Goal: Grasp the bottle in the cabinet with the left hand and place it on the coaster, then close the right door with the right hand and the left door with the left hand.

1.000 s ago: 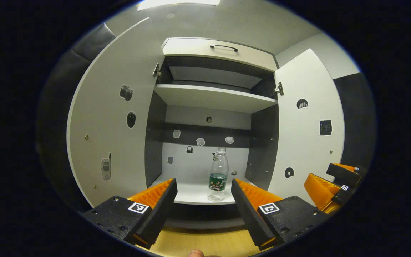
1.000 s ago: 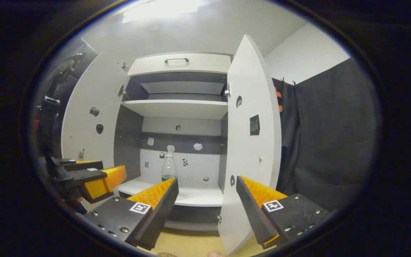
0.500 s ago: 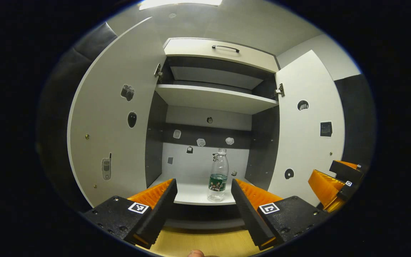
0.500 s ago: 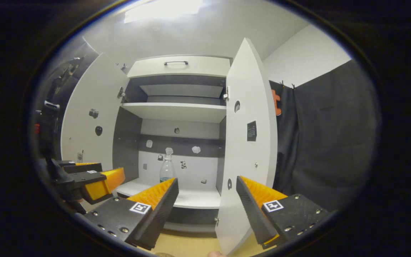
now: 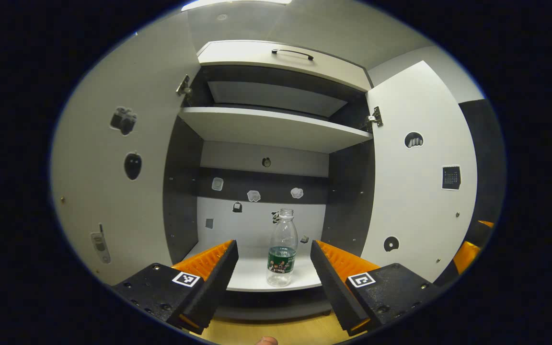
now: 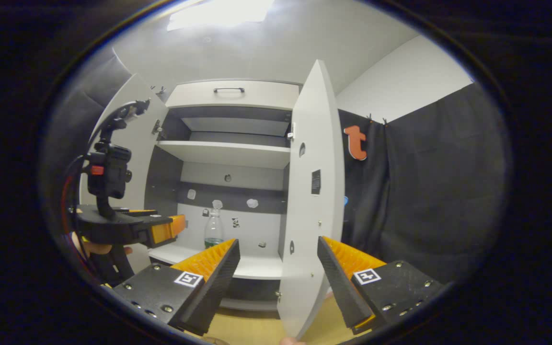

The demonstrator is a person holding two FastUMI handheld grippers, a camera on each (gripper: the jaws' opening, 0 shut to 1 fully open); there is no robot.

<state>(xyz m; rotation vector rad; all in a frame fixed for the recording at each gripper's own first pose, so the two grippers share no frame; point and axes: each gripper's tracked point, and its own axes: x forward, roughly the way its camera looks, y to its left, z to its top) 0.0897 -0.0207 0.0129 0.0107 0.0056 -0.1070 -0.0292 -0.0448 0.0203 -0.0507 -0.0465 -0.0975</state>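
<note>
A clear plastic bottle (image 5: pixel 281 249) with a dark green label stands upright on the lower shelf (image 5: pixel 257 280) of the open cabinet. My left gripper (image 5: pixel 273 251) is open and lined up with the bottle, still short of it. In the right gripper view the bottle (image 6: pixel 213 230) stands farther off, with the left gripper (image 6: pixel 170 227) to its left. My right gripper (image 6: pixel 278 249) is open, and the edge of the right door (image 6: pixel 307 211) stands between its fingers without touching them. The left door (image 5: pixel 113 177) hangs wide open.
An upper shelf (image 5: pixel 271 127) and a closed drawer with a dark handle (image 5: pixel 293 51) sit above the bottle. Stickers dot the doors and back wall. A wooden surface (image 5: pixel 276 328) lies below the cabinet. Black cloth (image 6: pixel 429 191) hangs to the right of the right door.
My left gripper has moved forward toward the cabinet, so the bottle looks nearer and sits between the fingers' line. The right gripper has drifted right, seeing the right door more edge-on.
</note>
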